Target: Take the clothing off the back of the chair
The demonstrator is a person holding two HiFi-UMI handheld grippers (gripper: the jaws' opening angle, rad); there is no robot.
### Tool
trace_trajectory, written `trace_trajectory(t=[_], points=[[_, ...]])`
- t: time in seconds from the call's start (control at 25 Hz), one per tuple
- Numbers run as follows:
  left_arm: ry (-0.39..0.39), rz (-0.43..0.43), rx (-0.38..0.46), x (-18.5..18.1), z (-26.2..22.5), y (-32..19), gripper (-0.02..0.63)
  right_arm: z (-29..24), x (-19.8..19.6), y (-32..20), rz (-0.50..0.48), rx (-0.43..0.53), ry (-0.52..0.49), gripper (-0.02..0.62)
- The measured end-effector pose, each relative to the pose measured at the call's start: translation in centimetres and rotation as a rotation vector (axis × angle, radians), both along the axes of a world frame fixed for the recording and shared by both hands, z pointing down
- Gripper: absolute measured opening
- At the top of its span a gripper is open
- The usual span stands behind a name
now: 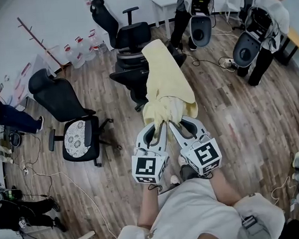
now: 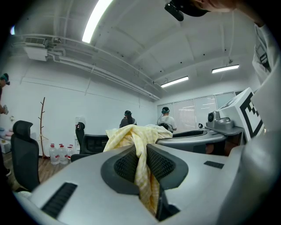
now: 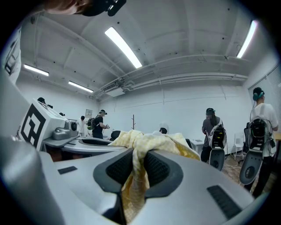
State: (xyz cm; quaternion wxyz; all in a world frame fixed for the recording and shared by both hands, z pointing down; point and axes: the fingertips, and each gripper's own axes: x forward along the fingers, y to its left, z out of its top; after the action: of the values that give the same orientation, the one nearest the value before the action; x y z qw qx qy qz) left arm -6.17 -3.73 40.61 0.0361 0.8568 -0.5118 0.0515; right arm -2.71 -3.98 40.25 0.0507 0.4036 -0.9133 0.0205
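A pale yellow garment [image 1: 163,82] hangs stretched between both grippers and the back of a black office chair [image 1: 136,74] in the head view. My left gripper [image 1: 159,125] is shut on the near end of the cloth, and my right gripper [image 1: 173,123] grips it right beside the left one. In the left gripper view the yellow cloth [image 2: 141,171] is pinched between the dark ribbed pads. The right gripper view shows the same cloth [image 3: 135,173] pressed between that gripper's pads, with the rest bunched up ahead. The chair's back is mostly hidden under the garment.
A second black chair with a patterned seat cushion [image 1: 77,139] stands at the left, another black chair [image 1: 120,29] at the back. People with equipment [image 1: 263,24] stand at the far right. Water bottles [image 1: 81,49] and a coat stand [image 1: 34,35] line the wall. Cables [image 1: 46,174] lie on the wooden floor.
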Motion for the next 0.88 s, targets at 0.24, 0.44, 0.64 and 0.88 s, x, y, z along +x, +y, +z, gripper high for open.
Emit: trace_trajectory(t=[0.24,0.44,0.64,0.88], points=[[0.0,0.017,0.004,0.2,-0.2,2.3,0.067,-0.1,0.3,2.5,0.01,-0.002,-0.008,0.08],[-0.004,0.027,0.008,0.6,-0.4,4.0,0.067,-0.2,0.9,4.1,0.013,-0.009,-0.018,0.078],[-0.005,0.031,0.015,0.9,-0.5,5.4,0.067,-0.3,1.2,5.5,0.01,-0.007,-0.028,0.078],[-0.004,0.019,0.018,0.9,-0.5,6.2,0.067,-0.2,1.1,6.2,-0.003,-0.003,-0.028,0.077]])
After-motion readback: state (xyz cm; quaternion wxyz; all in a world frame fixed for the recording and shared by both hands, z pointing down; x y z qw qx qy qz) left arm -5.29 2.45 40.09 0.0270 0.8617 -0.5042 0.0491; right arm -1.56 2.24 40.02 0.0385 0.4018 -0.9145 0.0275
